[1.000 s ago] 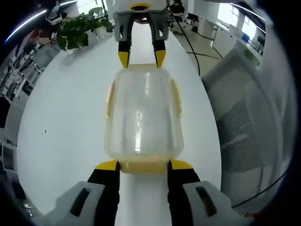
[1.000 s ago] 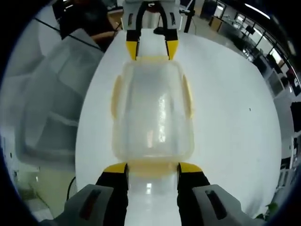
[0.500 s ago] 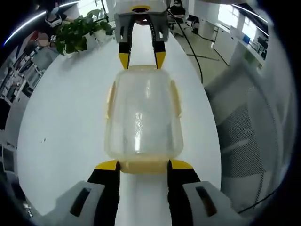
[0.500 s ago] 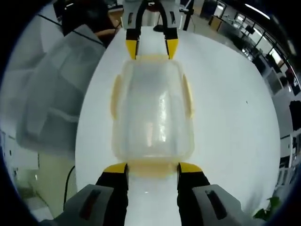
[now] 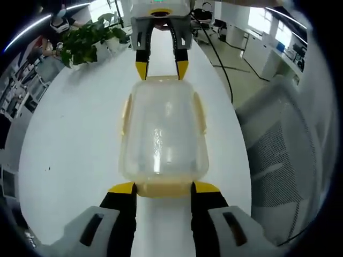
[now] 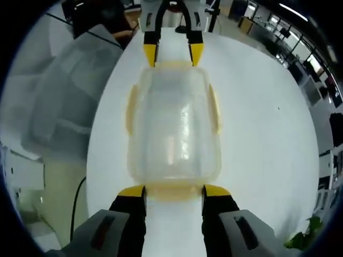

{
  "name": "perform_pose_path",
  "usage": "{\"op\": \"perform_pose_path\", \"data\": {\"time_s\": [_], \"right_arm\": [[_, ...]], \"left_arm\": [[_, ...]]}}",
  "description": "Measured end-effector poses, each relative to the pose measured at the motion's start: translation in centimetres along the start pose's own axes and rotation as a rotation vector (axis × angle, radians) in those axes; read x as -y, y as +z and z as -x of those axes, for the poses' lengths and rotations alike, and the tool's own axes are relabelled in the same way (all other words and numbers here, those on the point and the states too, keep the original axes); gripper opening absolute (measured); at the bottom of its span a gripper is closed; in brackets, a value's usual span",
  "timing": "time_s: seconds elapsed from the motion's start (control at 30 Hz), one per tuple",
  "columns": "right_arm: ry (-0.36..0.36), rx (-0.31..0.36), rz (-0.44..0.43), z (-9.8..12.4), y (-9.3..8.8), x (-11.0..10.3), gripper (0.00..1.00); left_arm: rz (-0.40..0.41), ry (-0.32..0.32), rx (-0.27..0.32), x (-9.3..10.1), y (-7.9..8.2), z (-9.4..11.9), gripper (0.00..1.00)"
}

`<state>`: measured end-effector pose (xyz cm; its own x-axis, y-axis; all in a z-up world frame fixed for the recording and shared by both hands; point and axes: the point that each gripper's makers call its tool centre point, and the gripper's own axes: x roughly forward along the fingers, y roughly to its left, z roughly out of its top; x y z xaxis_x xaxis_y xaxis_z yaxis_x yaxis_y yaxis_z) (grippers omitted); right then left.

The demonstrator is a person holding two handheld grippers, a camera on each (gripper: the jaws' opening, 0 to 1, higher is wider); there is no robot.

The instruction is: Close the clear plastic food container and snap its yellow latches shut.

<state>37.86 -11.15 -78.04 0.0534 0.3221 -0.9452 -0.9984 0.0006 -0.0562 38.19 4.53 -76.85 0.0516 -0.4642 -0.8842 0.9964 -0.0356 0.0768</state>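
Both grippers bracket the clear container end to end on the white worktop.

Our left gripper (image 5: 158,186) stands spread at 6 o'clock, tips flanking the near yellow latch (image 5: 163,190); the right gripper (image 6: 174,190) mirrors it, entering the left gripper view at 12 o'clock. The container (image 5: 163,131) sits lidded between them, so we judge opposed pressure keeps it from sliding while end latches snap.
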Motion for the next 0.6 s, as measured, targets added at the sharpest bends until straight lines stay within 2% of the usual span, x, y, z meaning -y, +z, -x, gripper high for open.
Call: {"op": "perform_pose_path", "data": {"time_s": [0.6], "right_arm": [[0.006, -0.007, -0.003, 0.3, -2.0, 0.1, 0.39]], "left_arm": [[-0.004, -0.005, 0.004, 0.7, 1.6, -0.9, 0.39]]}}
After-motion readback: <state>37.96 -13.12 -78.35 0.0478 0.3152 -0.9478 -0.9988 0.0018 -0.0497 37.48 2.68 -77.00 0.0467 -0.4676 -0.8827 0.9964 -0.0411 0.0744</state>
